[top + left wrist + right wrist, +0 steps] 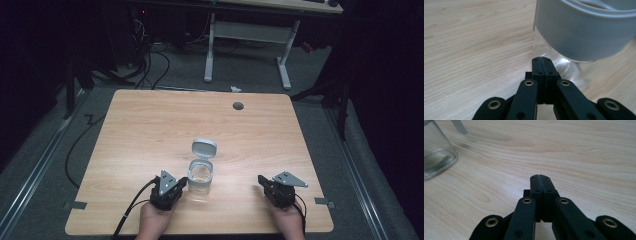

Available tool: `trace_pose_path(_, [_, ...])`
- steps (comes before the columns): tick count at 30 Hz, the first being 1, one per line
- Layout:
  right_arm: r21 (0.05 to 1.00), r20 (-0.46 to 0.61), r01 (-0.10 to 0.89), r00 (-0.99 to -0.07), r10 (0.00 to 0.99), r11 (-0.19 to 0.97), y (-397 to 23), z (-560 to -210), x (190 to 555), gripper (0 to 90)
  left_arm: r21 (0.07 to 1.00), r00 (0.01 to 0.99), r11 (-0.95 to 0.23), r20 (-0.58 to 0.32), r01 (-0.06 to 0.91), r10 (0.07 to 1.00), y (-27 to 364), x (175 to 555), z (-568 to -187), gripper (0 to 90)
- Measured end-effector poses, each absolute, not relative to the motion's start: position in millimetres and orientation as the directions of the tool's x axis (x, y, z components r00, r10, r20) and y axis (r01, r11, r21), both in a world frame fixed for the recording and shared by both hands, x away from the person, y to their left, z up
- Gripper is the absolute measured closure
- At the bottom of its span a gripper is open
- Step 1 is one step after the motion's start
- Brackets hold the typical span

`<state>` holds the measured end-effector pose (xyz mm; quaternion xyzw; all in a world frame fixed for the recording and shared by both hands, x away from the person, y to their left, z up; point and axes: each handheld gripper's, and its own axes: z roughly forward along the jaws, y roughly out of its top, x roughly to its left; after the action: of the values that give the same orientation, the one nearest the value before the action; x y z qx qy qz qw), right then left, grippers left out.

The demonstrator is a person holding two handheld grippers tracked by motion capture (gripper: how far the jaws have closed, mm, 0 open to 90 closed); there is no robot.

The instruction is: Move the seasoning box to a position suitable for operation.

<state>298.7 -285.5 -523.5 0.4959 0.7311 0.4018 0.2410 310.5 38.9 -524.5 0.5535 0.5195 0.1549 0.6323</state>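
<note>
a clear jar [201, 177] with a grey collar stands near the front of the wooden table [150, 125], its lid [204, 148] flipped open behind. left gripper [181, 184] – jaws pressed together – sits just beside the jar; right gripper [262, 180], jaws also together, is well apart.

Both hands come in over the counter's near edge. Left tongs [183, 183] and right tongs [262, 180] point toward the far edge, jaws pressed together, gripping nothing.
</note>
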Motion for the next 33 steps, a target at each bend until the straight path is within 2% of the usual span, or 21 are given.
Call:
trace_pose_path(13, [0.825,0.044,0.533,-0.392,0.919,0.187,-283.0,-523.3,299.2,90.0,0.866,0.421,0.335,-0.478,0.371,0.771,44.1,299.8,-524.7,90.0])
trace_pose_path(22, [0.847,0.045,0.5,-0.41,0.911,0.183,-273.0,-516.3,299.8,90.0,0.883,0.479,0.258,-0.435,0.391,0.762,45.1,270.7,-536.5,90.0])
trace_pose_path(33, [0.852,0.038,0.482,-0.444,0.895,0.204,-248.7,-503.9,321.1,90.0,0.869,0.516,0.257,-0.464,0.422,0.721,31.3,268.8,-532.9,90.0])
